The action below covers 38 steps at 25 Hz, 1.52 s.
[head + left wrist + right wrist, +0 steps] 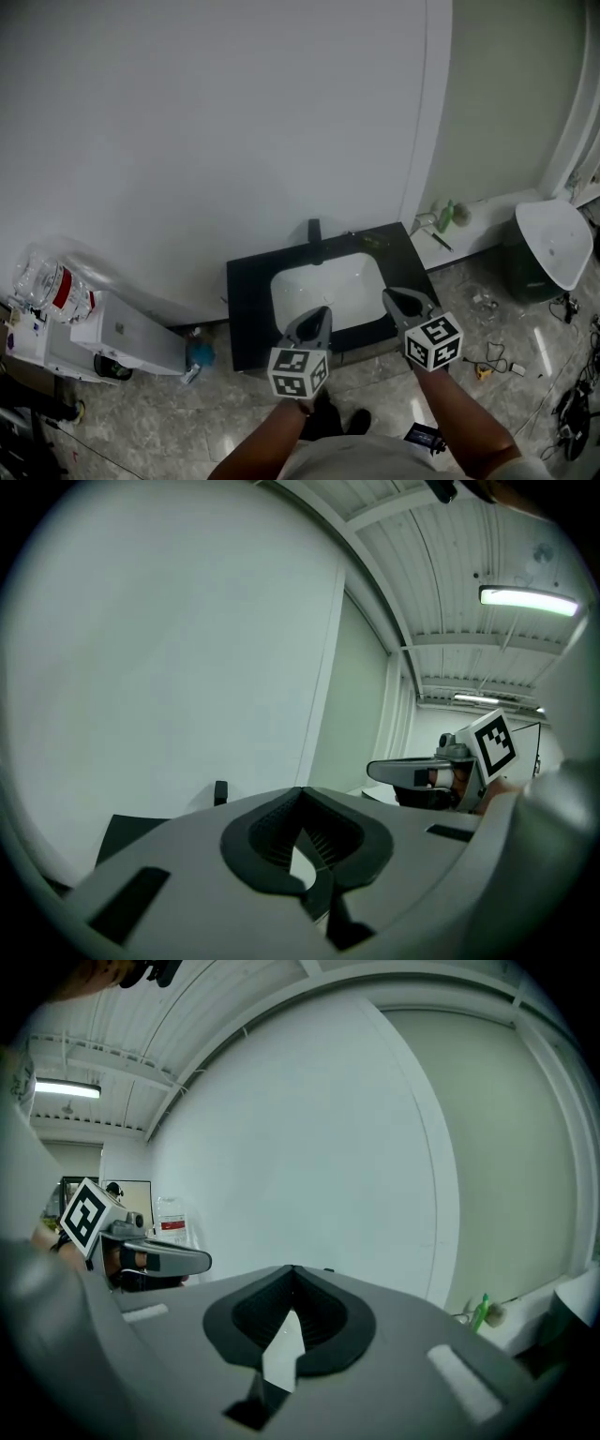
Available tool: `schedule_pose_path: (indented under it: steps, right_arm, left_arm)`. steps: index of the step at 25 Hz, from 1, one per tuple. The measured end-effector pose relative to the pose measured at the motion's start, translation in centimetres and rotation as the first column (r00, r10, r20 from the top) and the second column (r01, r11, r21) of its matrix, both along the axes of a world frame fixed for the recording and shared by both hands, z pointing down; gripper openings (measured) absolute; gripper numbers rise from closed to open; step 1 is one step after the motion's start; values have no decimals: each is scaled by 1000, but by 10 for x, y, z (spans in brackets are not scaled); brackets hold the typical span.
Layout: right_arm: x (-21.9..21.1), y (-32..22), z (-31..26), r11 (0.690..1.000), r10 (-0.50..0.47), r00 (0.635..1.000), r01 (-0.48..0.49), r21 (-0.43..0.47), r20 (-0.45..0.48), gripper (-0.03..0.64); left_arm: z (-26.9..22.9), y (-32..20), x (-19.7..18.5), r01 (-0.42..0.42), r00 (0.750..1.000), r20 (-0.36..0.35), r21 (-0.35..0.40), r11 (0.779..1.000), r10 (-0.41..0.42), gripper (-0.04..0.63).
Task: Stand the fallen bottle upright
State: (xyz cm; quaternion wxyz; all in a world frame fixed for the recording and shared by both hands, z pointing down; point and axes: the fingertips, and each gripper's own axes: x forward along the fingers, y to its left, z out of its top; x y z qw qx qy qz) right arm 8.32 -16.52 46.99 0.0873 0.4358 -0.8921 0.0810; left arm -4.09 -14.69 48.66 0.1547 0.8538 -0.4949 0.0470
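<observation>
Where the smooth white wall meets the floor stands a flat, matte black tabletop [248, 309] with a glossy white, rounded-rectangular basin [328, 286] sunk into it and a short dark tap [314, 230] behind the basin. Just in front of the basin is the left hand-held gripper [322, 311], and over the basin's front right corner is the right hand-held gripper [388, 293]. Each is a grey plastic beak with ribbed dark pads and a cube of black-and-white square markers at its back. Both have their jaws closed tip to tip with nothing between them. The bottle [446, 217], small, slim and green, is on a pale ledge [483, 225] to the right of the basin, beyond the tabletop's back corner and next to a round greyish thing [461, 215]. It is too small to tell whether it lies or stands. Farther right of the basin is a dark bin [553, 242] with a curved white lid. Well left of the basin, a clear ribbed jug [42, 279] with a red label is beside a white box [122, 333]. The floor [141, 412] is glossy, veined grey stone.
</observation>
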Motion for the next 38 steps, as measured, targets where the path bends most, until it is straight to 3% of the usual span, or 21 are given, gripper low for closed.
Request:
schedule_pose_path:
  steps: [9,14,16,19,24,28,33,37,38]
  right_arm:
    - [-22,-135,43,992,-55,990,39,-118,-132,10]
    - [-43,-214,91,968,-163,945,98,-231,-282,50]
    - [-45,-247,117,950,-220,909,117,-290,-355,79]
    - [-43,-293,166,899,-334,839,145,-414,-430,103]
    - [-45,-358,243,813,-523,653,189,-550,-548,123]
    - [-36,-397,296,759,-617,518,193,-622,-592,123]
    - [-17,-428,356,705,-683,426,172,-688,-593,124]
    - [-22,-431,388,677,-719,387,200,-708,-578,94]
    - [-23,-429,395,673,-727,362,206,-710,-584,94]
  left_arm:
    - [21,-115,-5,-56,998,-44,-42,998,54,8]
    - [36,-165,-6,-120,992,-41,-67,990,117,8]
    - [45,-183,-6,-134,991,-39,-86,987,131,8]
    - [57,-206,-4,-126,991,-50,-120,985,121,8]
    - [85,-235,-4,-60,998,-23,-182,981,57,8]
    - [100,-259,2,-17,1000,-17,-205,979,14,8]
    - [116,-282,10,25,1000,-5,-227,974,-26,8]
    - [131,-292,0,68,998,13,-257,964,-67,8]
    - [135,-292,-2,78,997,15,-266,961,-77,8]
